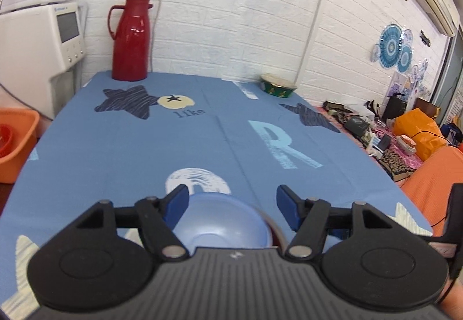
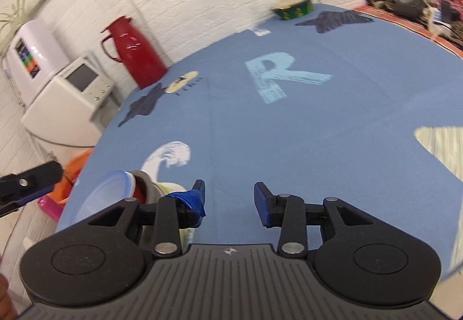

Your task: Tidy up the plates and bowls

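Left gripper (image 1: pixel 231 205) gapes over blue bowl (image 1: pixel 222 221), right gripper (image 2: pixel 228 197) open, empty; bowl looks light, stiff, slick plastic, so pinch its rim.

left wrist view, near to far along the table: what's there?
left gripper, open → blue bowl between its fingers → green bowl at the far right edge, and red thermos at the far left.
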